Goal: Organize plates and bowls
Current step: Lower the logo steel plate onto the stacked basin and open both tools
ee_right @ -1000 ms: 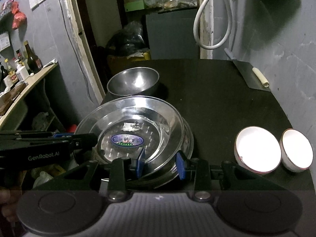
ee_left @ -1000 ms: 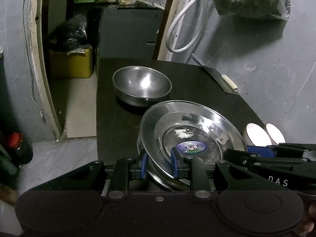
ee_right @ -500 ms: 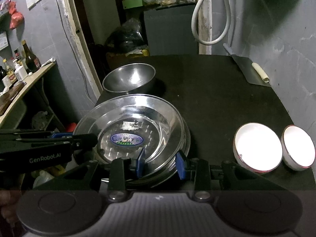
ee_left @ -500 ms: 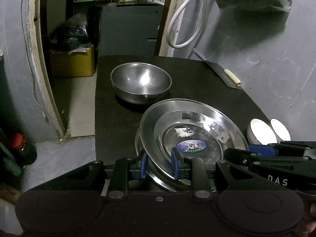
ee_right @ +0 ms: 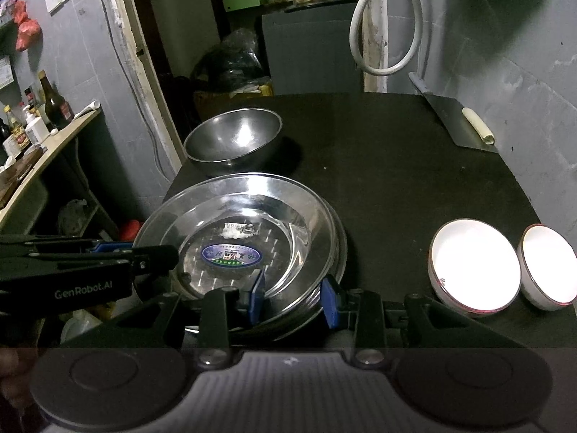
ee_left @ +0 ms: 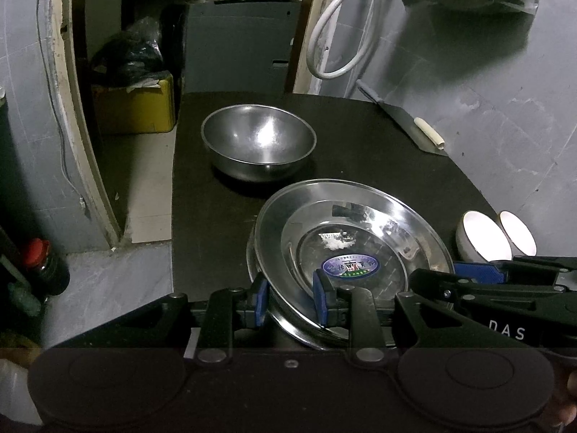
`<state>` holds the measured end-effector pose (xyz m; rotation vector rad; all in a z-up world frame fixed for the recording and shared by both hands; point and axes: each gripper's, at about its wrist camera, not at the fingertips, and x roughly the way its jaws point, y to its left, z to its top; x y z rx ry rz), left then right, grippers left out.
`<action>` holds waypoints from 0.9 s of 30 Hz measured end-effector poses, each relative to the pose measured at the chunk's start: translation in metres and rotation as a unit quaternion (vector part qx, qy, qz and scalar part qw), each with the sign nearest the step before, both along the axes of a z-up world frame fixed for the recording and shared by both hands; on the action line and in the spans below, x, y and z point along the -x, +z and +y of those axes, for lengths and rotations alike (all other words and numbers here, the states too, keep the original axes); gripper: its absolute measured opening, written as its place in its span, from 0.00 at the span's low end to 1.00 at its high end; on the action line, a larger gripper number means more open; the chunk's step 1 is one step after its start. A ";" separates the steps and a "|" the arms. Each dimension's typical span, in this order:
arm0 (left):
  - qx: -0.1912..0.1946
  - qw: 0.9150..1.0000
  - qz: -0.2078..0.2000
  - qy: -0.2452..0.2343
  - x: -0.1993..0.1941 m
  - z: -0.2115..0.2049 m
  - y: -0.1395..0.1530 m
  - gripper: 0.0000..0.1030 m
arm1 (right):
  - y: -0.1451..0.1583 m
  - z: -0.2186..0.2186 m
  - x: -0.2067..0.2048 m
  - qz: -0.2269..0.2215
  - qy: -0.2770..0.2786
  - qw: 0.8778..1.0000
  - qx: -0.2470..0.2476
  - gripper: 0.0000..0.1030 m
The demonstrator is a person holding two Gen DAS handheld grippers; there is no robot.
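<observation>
A stack of steel plates point(ee_left: 351, 249) with a blue sticker sits on the black table point(ee_left: 360, 151); it also shows in the right wrist view point(ee_right: 249, 231). My left gripper point(ee_left: 290, 297) is shut on the stack's near-left rim. My right gripper point(ee_right: 294, 297) is shut on its near-right rim. A steel bowl point(ee_left: 258, 142) stands behind the stack, also in the right wrist view point(ee_right: 232, 140). Two white bowls point(ee_right: 474, 265) point(ee_right: 548, 267) sit side by side at the right, also in the left wrist view point(ee_left: 483, 236).
A cleaver point(ee_right: 458, 122) lies at the table's far right by the grey wall. A white hose point(ee_left: 342, 25) hangs behind. The table's left edge drops to the floor, with a yellow box point(ee_left: 133, 106) and bottles point(ee_right: 54, 103) on a side shelf.
Both grippers keep their hold on the plate stack. The views have shifted slightly, with the table and bowls sliding a little down and toward me.
</observation>
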<state>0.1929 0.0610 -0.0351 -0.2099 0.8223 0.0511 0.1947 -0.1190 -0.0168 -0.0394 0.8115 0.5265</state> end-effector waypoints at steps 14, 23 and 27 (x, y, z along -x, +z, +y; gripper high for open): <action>-0.001 1.000 0.014 0.001 -0.007 -0.002 -0.004 0.27 | -0.002 0.001 -0.001 0.006 0.000 1.000 0.002 0.37; -0.007 1.000 0.020 -0.002 -0.013 -0.004 -0.007 0.28 | -0.007 0.003 -0.007 0.005 -0.002 1.000 0.012 0.37; -0.010 1.000 0.020 -0.002 -0.012 -0.004 -0.007 0.29 | -0.009 0.004 -0.006 -0.002 -0.001 1.000 0.016 0.37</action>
